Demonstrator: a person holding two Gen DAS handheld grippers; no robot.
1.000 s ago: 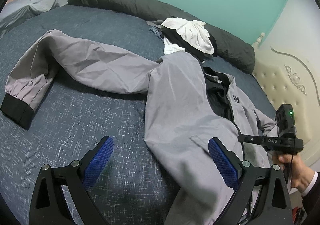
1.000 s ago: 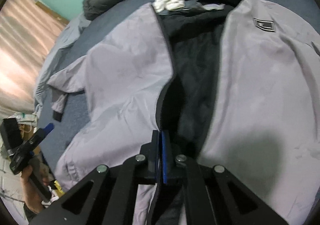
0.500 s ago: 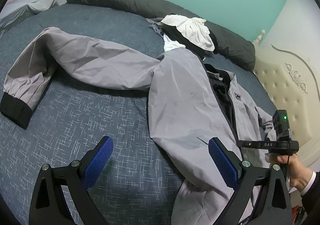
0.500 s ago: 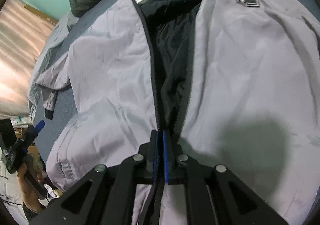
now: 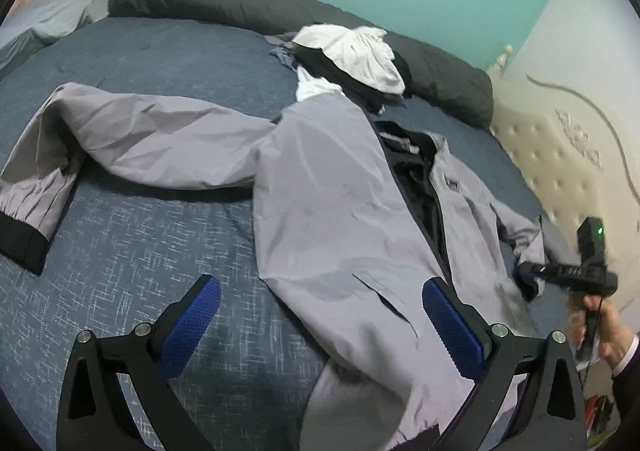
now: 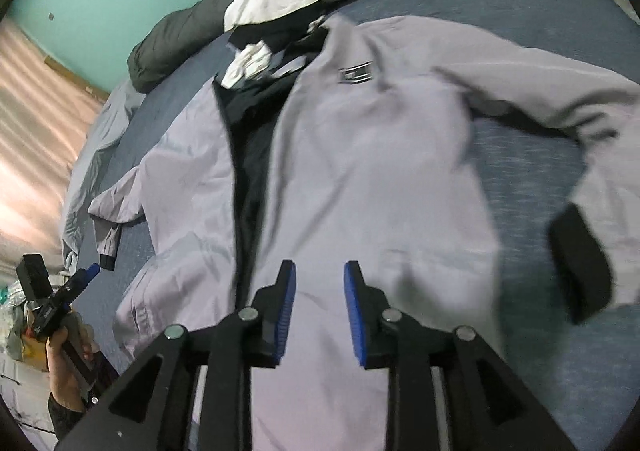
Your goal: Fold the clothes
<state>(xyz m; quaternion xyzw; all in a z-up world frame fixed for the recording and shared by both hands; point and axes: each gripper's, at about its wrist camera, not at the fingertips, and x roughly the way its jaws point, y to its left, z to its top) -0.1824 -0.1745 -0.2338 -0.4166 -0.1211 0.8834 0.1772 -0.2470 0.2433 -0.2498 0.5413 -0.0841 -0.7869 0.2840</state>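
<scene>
The grey jacket [image 5: 340,211] lay spread front-up on the bed [image 5: 140,63], unzipped, sleeves flung out. Your left gripper [image 5: 320,315] gaped wide and your right gripper [image 6: 320,311] stood part open; neither held anything. It looked thin, soft and slippery, so a cuff or hem seemed the surest hold. Only your right view showed the bent sleeve's black cuff [image 6: 580,267].

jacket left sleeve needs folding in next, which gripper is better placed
Left. The left gripper hangs open on the side where the long sleeve lies spread on the bed; the right gripper hangs over the jacket front.
</scene>
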